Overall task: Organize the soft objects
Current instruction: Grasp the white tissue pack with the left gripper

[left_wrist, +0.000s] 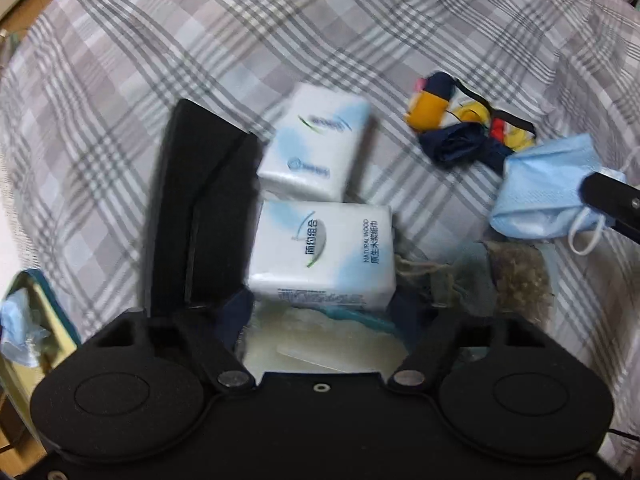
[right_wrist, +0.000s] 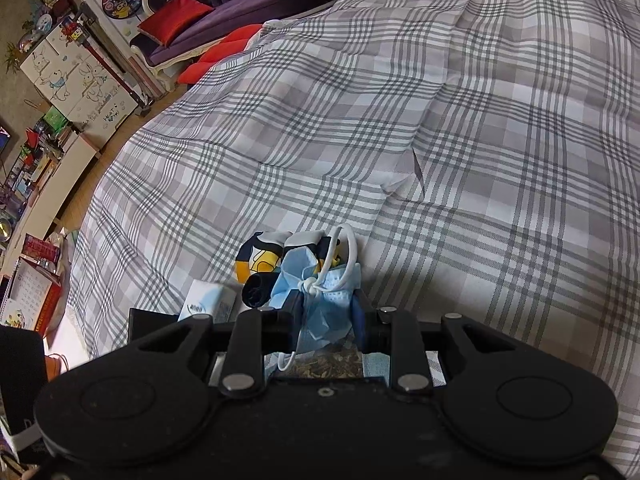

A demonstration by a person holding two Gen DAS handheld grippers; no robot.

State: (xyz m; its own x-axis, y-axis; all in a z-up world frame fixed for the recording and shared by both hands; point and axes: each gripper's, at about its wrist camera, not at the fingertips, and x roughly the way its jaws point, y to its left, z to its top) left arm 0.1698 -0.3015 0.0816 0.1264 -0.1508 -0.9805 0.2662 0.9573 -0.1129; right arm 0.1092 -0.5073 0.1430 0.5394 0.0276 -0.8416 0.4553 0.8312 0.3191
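pinching: right tool closed on a blue face mask
left tool: half-wide, around the near tissue pack, grip unclear
bed: plaid cover

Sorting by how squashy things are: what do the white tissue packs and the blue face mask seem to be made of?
Tissue packs: paper in thin glossy plastic wrap, judging by the sheen and printed lettering. Face mask: likely matte nonwoven fabric, going by its pleats and dimpled texture, with white elastic ear loops; it crumples between the right gripper's jaws.
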